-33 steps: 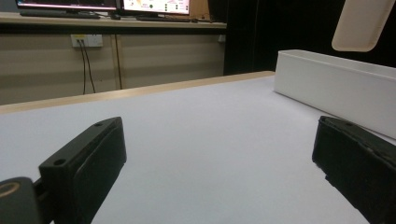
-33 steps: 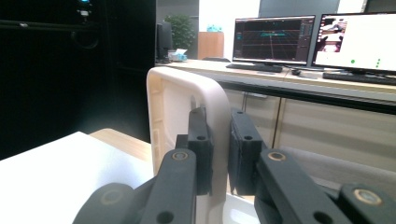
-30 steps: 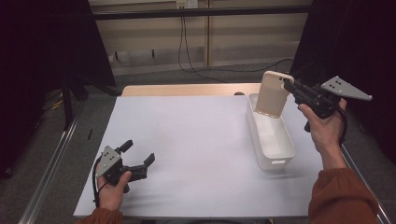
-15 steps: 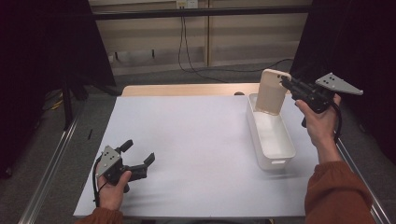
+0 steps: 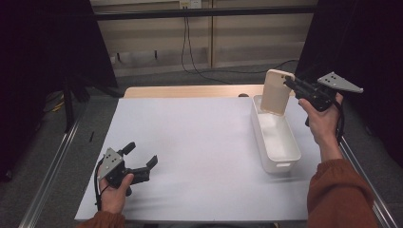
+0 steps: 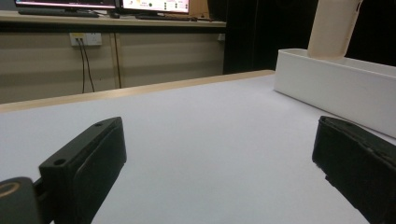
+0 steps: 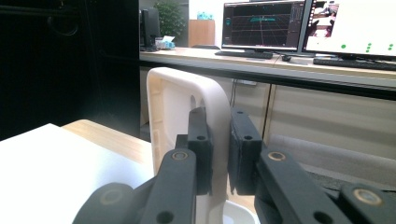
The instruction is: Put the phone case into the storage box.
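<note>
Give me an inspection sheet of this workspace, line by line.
Surface: white sheet over a wooden table.
Job's things: white bin at right; beige lid held upright above its far end.
Clutter: nothing seen.
Grippers: right tongs shut on the lid's edge; left tongs open, low over the sheet, holding nothing.
Cables: black wires hang down the back wall; one trails along the floor.
Surroundings: monitors on a desk, dark curtains.

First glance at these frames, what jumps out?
The right gripper holds a cream lid upright, pinched by its edge, above the far end of the white bin at the table's right. The left gripper sits open and empty near the white sheet's near-left corner.
</note>
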Tool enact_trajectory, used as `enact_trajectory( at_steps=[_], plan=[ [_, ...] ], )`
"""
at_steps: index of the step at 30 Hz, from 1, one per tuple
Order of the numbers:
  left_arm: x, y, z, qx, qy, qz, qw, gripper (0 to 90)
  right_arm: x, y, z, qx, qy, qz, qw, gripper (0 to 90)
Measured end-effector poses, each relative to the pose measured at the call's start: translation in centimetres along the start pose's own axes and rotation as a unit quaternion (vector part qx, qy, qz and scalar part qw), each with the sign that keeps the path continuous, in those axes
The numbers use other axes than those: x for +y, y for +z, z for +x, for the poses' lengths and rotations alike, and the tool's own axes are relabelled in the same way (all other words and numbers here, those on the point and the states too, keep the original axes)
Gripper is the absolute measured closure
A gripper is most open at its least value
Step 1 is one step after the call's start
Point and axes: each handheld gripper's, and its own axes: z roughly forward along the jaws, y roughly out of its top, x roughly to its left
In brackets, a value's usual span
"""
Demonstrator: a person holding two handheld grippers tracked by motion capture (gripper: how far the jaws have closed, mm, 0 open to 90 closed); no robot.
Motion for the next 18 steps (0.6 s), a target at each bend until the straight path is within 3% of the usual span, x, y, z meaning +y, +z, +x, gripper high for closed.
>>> enact_trajectory(
  at_steps=[18],
  plan=[
    [0.0,0.2,0.1,-0.004,0.0,0.003,1.0,3.0,-1.3,2.3,-0.5,0.0,0.0,0.017,0.9999,81.3]
  ],
)
